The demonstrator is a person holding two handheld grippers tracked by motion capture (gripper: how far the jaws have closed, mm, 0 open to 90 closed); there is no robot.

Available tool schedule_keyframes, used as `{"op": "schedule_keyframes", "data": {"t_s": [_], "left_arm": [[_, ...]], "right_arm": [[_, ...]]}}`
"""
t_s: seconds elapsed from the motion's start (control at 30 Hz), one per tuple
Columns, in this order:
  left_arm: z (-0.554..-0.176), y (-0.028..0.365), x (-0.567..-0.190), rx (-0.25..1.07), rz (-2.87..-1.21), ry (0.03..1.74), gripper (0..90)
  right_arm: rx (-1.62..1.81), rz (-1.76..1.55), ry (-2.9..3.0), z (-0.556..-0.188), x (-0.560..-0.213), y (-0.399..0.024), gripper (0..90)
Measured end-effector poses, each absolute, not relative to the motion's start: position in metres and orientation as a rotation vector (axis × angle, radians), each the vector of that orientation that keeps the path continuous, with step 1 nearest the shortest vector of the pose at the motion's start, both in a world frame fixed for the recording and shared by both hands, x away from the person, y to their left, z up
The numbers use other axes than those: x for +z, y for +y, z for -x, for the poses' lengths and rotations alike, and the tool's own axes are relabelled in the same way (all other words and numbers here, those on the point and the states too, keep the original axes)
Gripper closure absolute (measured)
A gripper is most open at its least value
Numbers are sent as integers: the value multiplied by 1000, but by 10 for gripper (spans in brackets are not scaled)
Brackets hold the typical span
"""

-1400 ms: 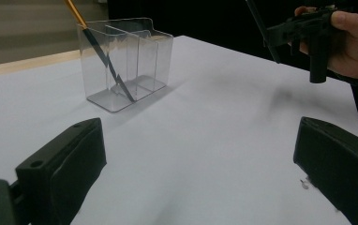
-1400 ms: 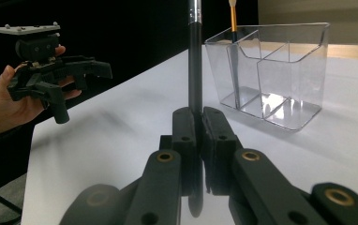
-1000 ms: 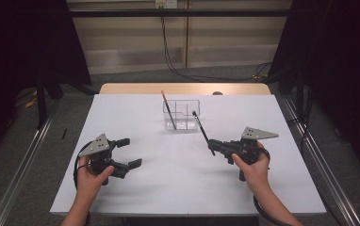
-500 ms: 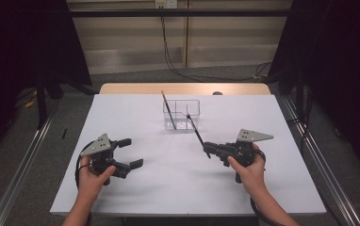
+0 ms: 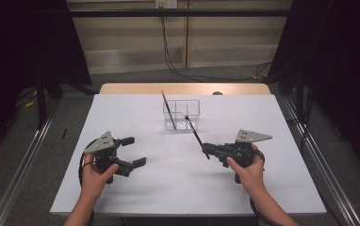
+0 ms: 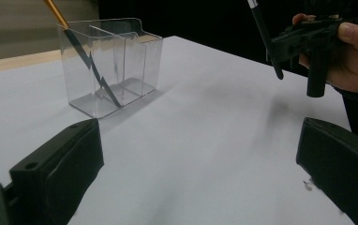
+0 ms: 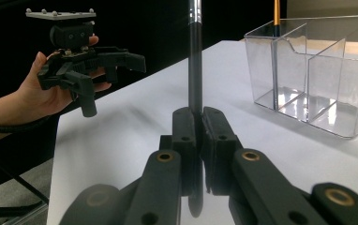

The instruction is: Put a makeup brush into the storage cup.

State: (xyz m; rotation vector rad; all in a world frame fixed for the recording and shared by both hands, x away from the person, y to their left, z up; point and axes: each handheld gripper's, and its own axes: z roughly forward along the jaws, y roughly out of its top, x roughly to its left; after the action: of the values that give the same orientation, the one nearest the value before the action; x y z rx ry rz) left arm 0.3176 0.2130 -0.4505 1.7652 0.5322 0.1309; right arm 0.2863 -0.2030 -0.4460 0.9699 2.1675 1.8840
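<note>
Jaws of right gripper (image 7: 196,123) clamp slim black brush (image 7: 195,70).

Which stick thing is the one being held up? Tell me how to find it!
Start at the white table and find the clear plastic box with dividers near its far edge. Just in front of it, the right gripper pinches a thin black brush that slants up toward the box. The other brush, with an orange handle, already stands inside the box; this black one is outside, in the gripper.
</note>
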Motion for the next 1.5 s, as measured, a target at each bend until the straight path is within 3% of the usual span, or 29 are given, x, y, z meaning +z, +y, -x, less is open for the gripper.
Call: {"op": "schedule_keyframes", "data": {"t_s": [0.87, 1.5], "left_arm": [[-326, 181, -438, 46, -1735, 485, 0], [-333, 135, -437, -74, -1697, 461, 4]], "right_arm": [[1878, -952, 2182, -286, -446, -199, 851], [1885, -928, 2188, -286, -446, -195, 851]]}}
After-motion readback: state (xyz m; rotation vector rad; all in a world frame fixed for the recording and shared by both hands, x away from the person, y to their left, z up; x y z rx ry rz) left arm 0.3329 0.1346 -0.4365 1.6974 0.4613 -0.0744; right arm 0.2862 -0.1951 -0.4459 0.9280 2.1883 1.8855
